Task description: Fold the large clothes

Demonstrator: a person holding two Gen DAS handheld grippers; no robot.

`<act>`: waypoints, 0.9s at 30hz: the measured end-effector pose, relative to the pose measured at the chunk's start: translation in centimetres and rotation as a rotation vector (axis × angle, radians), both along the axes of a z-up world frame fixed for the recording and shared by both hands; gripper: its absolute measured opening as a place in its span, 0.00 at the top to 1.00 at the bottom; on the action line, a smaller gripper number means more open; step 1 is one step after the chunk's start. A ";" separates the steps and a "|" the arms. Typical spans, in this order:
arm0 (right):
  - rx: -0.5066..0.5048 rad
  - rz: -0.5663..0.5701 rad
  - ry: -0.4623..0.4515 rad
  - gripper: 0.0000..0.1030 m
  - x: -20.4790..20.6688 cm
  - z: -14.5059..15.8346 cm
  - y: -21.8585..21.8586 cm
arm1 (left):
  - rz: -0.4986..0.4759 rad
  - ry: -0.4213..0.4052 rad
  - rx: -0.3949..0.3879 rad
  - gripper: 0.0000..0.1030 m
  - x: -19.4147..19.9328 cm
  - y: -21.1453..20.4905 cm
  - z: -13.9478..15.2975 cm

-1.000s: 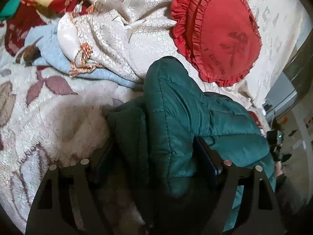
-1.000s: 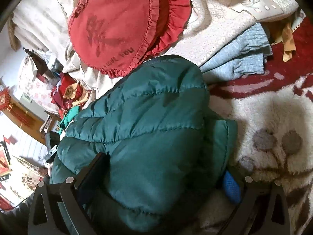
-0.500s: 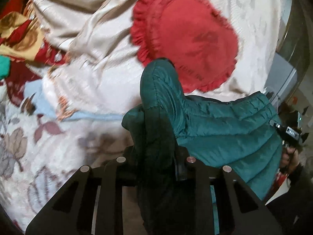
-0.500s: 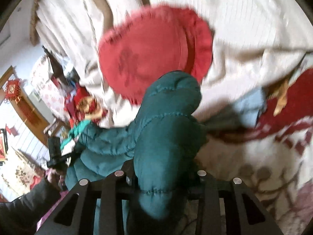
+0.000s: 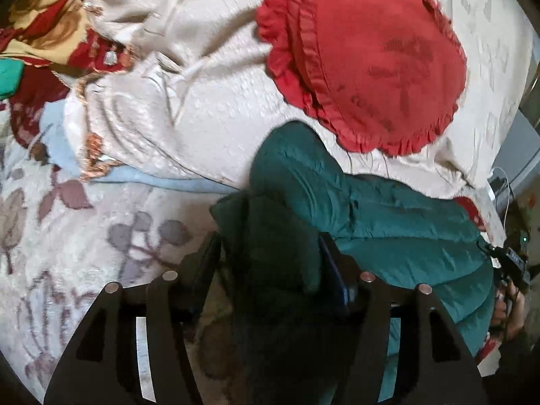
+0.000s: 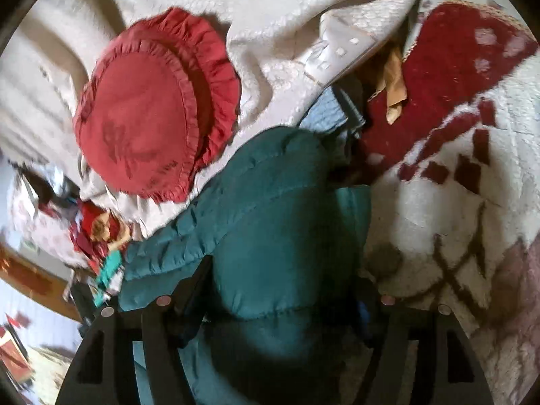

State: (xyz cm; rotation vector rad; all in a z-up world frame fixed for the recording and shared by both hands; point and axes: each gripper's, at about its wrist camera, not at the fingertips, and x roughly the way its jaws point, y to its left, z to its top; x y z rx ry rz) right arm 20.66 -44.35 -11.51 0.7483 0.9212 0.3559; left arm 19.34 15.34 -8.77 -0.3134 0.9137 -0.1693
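A puffy teal quilted jacket [image 5: 388, 222] lies bunched on the bed, below a red frilled cushion [image 5: 368, 54]. A thick fold of it runs up between the fingers of my left gripper [image 5: 268, 243]. Those jaws are opening, and the fabric fills the gap without being pinched. In the right wrist view the same jacket [image 6: 270, 202] bulges between the fingers of my right gripper [image 6: 283, 270]. These jaws are opening too, with the padding loose between them. The lower part of the jacket is hidden in shadow under both grippers.
A cream embossed bedspread [image 5: 209, 108] is heaped behind the jacket, with a light blue cloth [image 5: 158, 179] at its edge. A fleecy blanket [image 5: 67, 236] with leaf prints covers the near bed, dark red [image 6: 438, 77] further off. A hand [image 5: 506, 300] holds a black device at the bed's right edge.
Half a second ago both grippers were clamped narrow on folds of the jacket. Now both pairs of jaws stand much wider, and the jacket has sunk back onto the bed.
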 end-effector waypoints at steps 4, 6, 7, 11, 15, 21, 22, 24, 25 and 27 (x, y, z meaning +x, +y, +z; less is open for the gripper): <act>-0.045 -0.151 -0.031 0.32 -1.9 2.7 -2.1 | 0.079 -0.075 0.036 0.43 -1.2 1.2 3.1; -0.125 -0.191 -0.075 0.32 -2.7 4.7 -1.6 | 0.128 -0.162 0.060 0.43 -2.0 0.9 5.6; -0.176 -0.192 -0.111 0.32 -3.2 6.0 -0.8 | 0.124 -0.188 0.059 0.43 -2.0 0.3 6.4; -0.337 -0.072 -0.241 0.32 -3.7 9.0 4.7 | 0.018 -0.162 0.165 0.40 0.0 -5.8 6.6; -0.404 0.081 -0.169 0.32 -2.1 6.8 9.0 | 0.001 0.029 0.341 0.40 3.6 -9.1 0.8; -0.411 0.185 -0.074 0.06 -0.3 3.5 10.6 | 0.066 0.026 0.333 0.38 3.3 -8.1 1.4; -0.418 0.206 -0.063 0.02 -0.2 3.4 11.0 | 0.066 0.008 0.350 0.38 2.6 -8.3 2.2; -0.478 0.205 -0.055 0.01 -0.4 3.8 11.6 | 0.069 -0.052 0.355 0.38 0.1 -8.6 4.3; -0.493 0.182 -0.058 0.01 -1.0 4.4 11.7 | 0.065 -0.082 0.337 0.38 -1.4 -8.6 5.5; -0.520 0.125 -0.079 0.03 -2.5 6.6 12.0 | 0.050 -0.132 0.310 0.25 -4.5 -9.0 7.6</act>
